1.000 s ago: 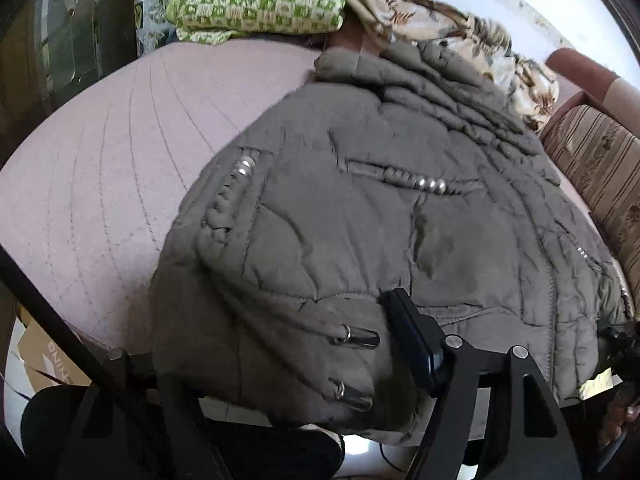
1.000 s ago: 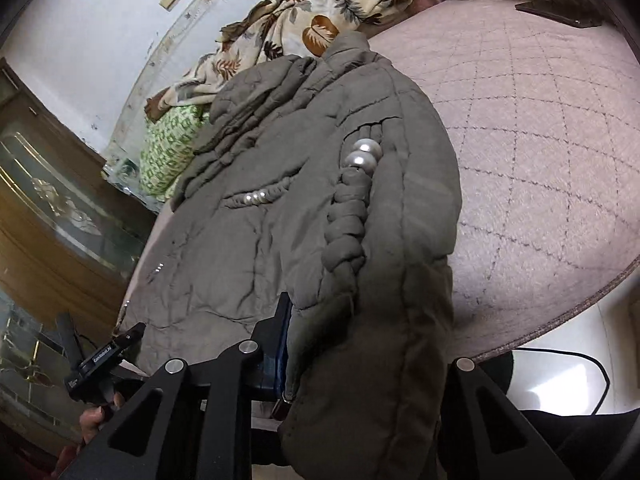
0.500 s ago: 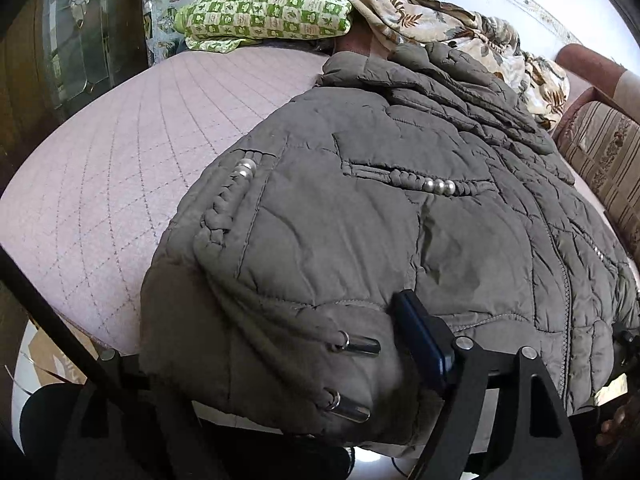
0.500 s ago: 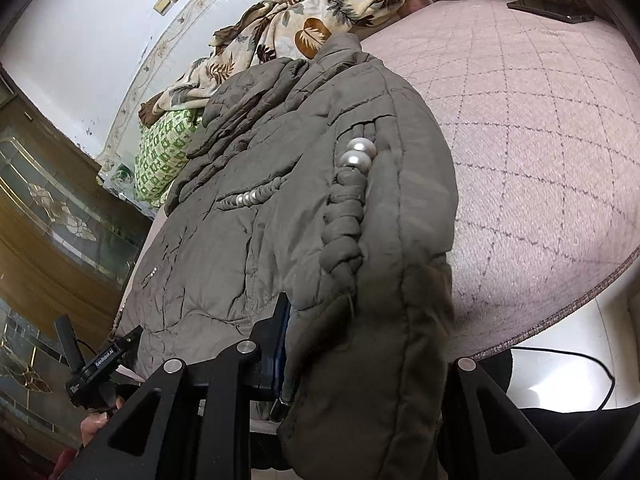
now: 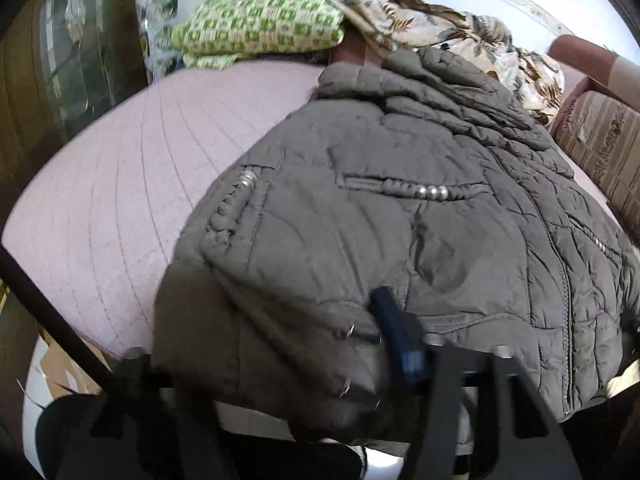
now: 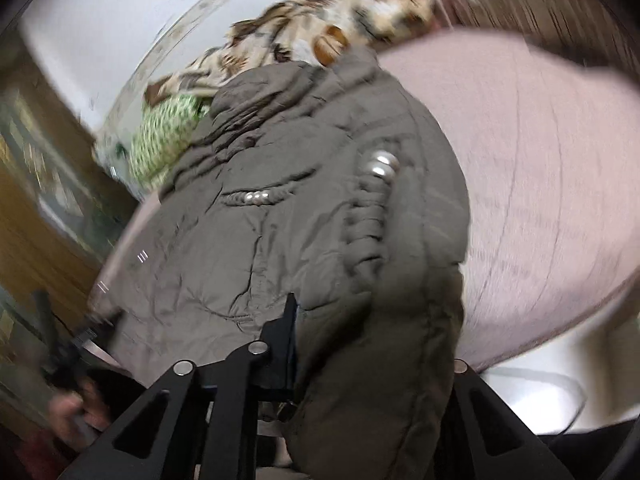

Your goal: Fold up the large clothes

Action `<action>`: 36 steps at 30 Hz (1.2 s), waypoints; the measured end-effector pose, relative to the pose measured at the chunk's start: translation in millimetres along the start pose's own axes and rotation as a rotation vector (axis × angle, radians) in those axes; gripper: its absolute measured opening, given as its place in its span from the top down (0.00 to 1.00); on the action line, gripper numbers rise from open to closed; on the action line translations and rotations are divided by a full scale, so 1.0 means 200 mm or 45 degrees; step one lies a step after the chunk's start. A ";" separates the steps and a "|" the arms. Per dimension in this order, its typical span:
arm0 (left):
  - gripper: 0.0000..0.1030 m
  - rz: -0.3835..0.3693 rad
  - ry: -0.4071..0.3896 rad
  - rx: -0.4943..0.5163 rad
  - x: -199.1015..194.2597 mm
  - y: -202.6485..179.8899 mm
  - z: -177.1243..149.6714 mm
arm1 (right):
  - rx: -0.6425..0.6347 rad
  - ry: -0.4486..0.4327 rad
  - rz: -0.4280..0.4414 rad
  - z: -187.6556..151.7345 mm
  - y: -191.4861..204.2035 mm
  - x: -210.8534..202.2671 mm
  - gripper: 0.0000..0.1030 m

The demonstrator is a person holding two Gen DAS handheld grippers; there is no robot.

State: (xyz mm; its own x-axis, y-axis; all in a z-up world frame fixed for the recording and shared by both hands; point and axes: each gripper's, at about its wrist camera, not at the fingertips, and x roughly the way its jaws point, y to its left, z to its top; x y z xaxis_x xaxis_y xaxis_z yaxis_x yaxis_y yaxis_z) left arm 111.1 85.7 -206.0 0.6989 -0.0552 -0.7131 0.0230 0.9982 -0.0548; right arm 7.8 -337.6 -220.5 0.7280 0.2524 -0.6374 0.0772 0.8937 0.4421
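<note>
A large olive-grey quilted jacket (image 5: pixel 400 220) lies spread on a pink quilted bed (image 5: pixel 112 184), collar toward the far pillows. My left gripper (image 5: pixel 280 364) is shut on the jacket's near hem corner, which bunches between its fingers. In the right wrist view the same jacket (image 6: pixel 280 220) fills the middle. My right gripper (image 6: pixel 372 364) is shut on the other hem corner, fabric draped over its right finger. My left gripper also shows in the right wrist view (image 6: pixel 76 344) at the lower left edge.
A green checked pillow (image 5: pixel 260 32) and a floral blanket (image 5: pixel 452 40) lie at the head of the bed. A striped sofa (image 5: pixel 600 140) stands at the right. A dark wooden cabinet with glass (image 5: pixel 60 60) stands at the left. White floor (image 6: pixel 540 384) lies below the bed edge.
Both grippers keep hold of the hem. The right wrist view has swung and blurred as the right gripper lifts and turns; the left view has shifted slightly.
</note>
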 end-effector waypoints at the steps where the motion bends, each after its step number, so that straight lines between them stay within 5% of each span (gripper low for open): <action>1: 0.58 0.009 -0.015 0.017 -0.01 -0.01 0.00 | -0.054 -0.008 -0.041 0.00 0.03 -0.01 0.83; 10: 0.65 0.092 -0.068 0.130 -0.07 -0.08 0.01 | -0.240 -0.059 -0.210 0.01 0.14 -0.05 0.85; 18: 0.74 0.095 -0.161 0.182 -0.17 -0.11 0.04 | -0.315 -0.130 -0.216 0.03 0.20 -0.15 0.86; 36: 0.74 0.089 -0.352 0.205 -0.42 -0.07 0.18 | -0.341 -0.245 -0.079 0.13 0.28 -0.38 0.86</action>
State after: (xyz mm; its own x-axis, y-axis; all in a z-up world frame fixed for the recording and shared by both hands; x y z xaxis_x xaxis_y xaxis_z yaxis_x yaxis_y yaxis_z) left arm 77.9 76.7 -120.1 0.8699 -0.0006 -0.4932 0.0656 0.9912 0.1146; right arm -25.0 -316.2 -129.8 0.8448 0.1423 -0.5158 -0.0374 0.9774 0.2082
